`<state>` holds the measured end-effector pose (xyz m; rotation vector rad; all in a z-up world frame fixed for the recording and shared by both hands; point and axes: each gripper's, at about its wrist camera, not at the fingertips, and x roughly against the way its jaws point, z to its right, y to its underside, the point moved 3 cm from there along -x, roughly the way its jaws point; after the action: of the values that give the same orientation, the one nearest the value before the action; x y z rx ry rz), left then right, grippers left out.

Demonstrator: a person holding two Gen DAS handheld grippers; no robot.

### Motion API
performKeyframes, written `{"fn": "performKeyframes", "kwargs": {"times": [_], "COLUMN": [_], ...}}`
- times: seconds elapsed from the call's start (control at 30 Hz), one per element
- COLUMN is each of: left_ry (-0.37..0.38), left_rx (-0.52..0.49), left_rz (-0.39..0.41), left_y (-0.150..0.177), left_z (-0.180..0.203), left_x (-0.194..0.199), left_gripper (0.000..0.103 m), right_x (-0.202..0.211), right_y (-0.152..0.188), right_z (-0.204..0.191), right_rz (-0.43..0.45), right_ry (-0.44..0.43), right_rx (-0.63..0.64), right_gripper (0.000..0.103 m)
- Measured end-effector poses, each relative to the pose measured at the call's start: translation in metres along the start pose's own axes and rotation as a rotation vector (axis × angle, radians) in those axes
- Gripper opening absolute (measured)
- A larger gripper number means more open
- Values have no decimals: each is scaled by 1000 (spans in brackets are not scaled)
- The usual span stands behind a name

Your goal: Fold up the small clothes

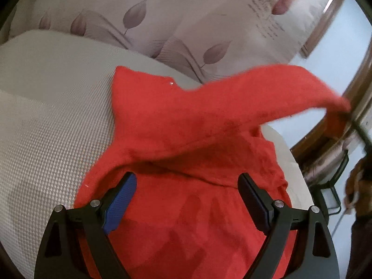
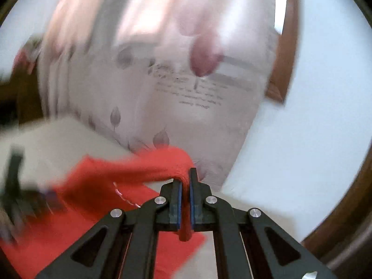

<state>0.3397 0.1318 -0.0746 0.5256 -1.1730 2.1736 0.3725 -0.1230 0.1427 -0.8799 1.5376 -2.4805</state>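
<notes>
Right gripper [image 2: 185, 186] jaws nearly shut, pinching a corner of the red garment [image 1: 186, 139], lifted toward the frame's right. Left gripper [image 1: 187, 200] jaws wide open, holding nothing, w/ the garment center-frame on the grey cushion [image 1: 51, 107].

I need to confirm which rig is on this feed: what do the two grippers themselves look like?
Both match: the left gripper and right gripper are matte black linkage frames with triangular cutouts and round silver pivot pins. Their fingers carry flat, textured blue pads. No cables, labels or sleeves show.
</notes>
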Motion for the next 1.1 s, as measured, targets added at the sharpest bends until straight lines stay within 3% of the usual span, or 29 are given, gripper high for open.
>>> {"fn": "performKeyframes", "kwargs": {"times": [0.13,0.2,0.23,0.3,0.33,0.37,0.47,0.53,0.6,0.73,0.8,0.9,1.0,1.1], "left_ry": [-9,-23,-31,-47,-63,-65,-70,-88,-110,-75,-61,6,51,84], "left_rx": [2,1,7,22,30,35,50,58,87,157,168,211,221,215], "left_rz": [-2,-1,-1,14,24,26,38,50,80,114,90,61,51,-27], "left_y": [0,1,1,1,1,0,0,-1,-2,-7,-9,-14,-20,-21], "left_z": [1,1,1,-3,-5,-8,-12,-15,-21,-36,-39,-48,-59,-61], "left_x": [-1,-1,-1,1,3,3,5,7,12,17,21,35,56,59], "left_gripper": [89,89,89,89,89,89,89,89,89,87,82,82,82,82], "right_x": [-58,-80,-82,-75,-70,-63,-46,-35,-28,-18,-29,-46,-58,-68], "right_y": [82,124,133,145,150,155,168,173,181,185,191,205,206,207], "right_z": [6,5,6,21,33,48,84,99,110,81,66,55,54,56], "right_rz": [-256,-379,-393,-349,-324,-295,-244,-220,-214,-228,-286,-328,-271,-252], "right_ry": [-55,-117,-144,-187,-196,-208,-280,-281,-358,-501,-540,-567,-576,-530], "right_rx": [77,33,-11,-184,-271,-373,-645,-761,-914,-1055,-1133,-1273,-1398,-1487], "right_gripper": [5,5,6,16,33,43,43,44,44,45,52,55,58,65]}}
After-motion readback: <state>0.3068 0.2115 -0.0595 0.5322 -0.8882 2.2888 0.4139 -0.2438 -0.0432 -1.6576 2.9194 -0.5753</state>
